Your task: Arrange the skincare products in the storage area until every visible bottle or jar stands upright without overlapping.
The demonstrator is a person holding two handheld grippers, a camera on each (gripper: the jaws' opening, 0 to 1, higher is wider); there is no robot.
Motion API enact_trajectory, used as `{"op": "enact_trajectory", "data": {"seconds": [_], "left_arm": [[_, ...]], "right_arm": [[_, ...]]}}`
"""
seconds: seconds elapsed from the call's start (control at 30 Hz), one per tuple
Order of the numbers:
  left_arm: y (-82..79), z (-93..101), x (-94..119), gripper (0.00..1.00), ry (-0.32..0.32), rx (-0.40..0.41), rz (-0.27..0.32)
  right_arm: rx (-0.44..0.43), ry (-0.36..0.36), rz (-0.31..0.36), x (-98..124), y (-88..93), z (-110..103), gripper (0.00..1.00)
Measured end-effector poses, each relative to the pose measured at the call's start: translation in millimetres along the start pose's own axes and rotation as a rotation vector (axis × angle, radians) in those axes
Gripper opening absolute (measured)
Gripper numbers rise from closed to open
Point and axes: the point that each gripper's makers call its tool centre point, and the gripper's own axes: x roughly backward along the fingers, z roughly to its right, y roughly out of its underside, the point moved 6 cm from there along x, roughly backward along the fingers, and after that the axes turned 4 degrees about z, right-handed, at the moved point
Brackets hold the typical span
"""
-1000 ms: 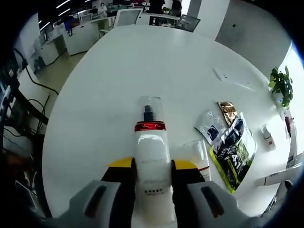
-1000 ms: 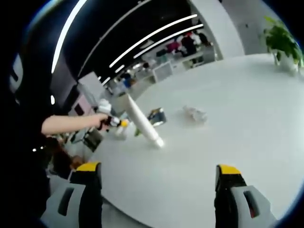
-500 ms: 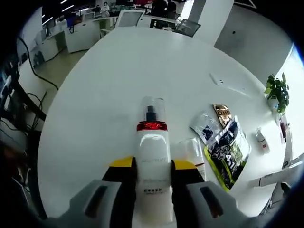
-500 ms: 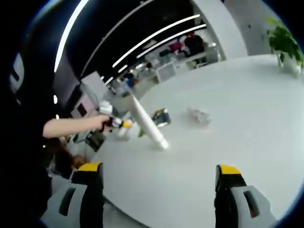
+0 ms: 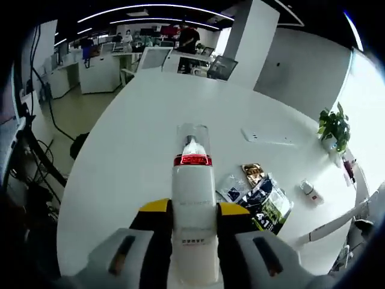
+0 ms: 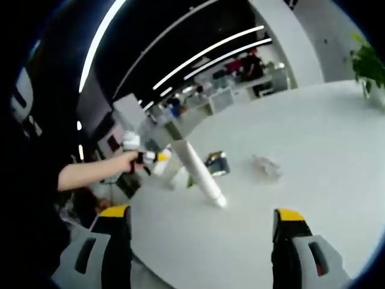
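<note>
A white spray bottle with a red collar and clear cap is clamped between the jaws of the left tool and is held clear above the white tabletop. Beyond the bottle, on the tabletop, sachets are laid in a cluster, with a small white bottle lying well apart from them and a potted plant farther off. In the right gripper view, the bottle is seen tilted in the left tool. The right tool is held with jaws wide apart, nothing between them.
</note>
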Motion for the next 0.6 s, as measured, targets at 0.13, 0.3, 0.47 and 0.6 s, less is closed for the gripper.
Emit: {"op": "enact_trajectory", "data": {"seconds": [0.13, 0.3, 0.47, 0.6], "left_arm": [[-12.2, 12.1, 17, 0.23, 0.028, -0.044, 0.067], [-22.5, 27.2, 37, 0.23, 0.064, -0.051, 0.115], [-29.8, 40.8, 57, 0.23, 0.087, -0.063, 0.165], [-34.7, 50.9, 69, 0.23, 0.107, -0.086, 0.195]], "right_arm": [[0.024, -0.045, 0.048, -8, -22.6, -16, 0.99], [0.043, -0.124, 0.119, -26, -56.8, -40, 0.99], [0.115, -0.201, 0.143, -45, -89.1, -67, 0.99], [0.18, -0.267, 0.125, -66, -115.4, -93, 0.99]]}}
